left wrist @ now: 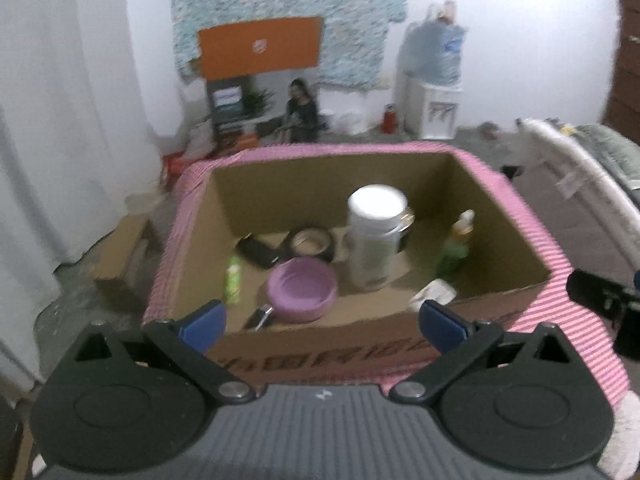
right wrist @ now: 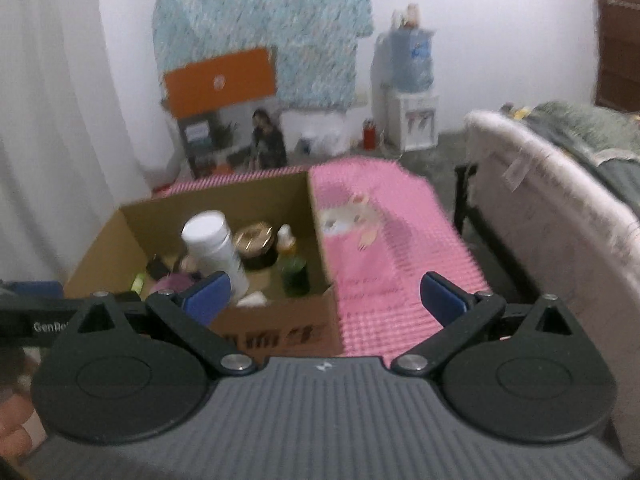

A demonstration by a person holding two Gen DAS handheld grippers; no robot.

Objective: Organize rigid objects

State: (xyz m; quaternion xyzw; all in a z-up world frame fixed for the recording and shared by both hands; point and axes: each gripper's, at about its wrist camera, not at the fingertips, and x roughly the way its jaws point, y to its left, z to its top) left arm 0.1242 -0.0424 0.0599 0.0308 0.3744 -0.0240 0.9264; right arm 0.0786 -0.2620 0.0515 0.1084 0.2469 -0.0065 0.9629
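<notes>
Hovering level before cardboard box (left wrist: 360, 344) | left tool (left wrist: 322, 322) open, empty | right tool (right wrist: 324, 298) open, seemingly empty

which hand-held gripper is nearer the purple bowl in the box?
Left. The left hand-held gripper hangs open at the box's near wall, the purple bowl just past its fingertips. The right hand-held gripper is open further right, facing the box's near-right corner and pink cloth.

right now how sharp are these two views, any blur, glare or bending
Left wrist view: soft all over, the tall white-lidded bottle glares on top, the brown cardboard box bulges from the fisheye lens. Right wrist view: blurrier, the pink striped cloth is smeared into streaks, the bright white wall is washed out.
</notes>
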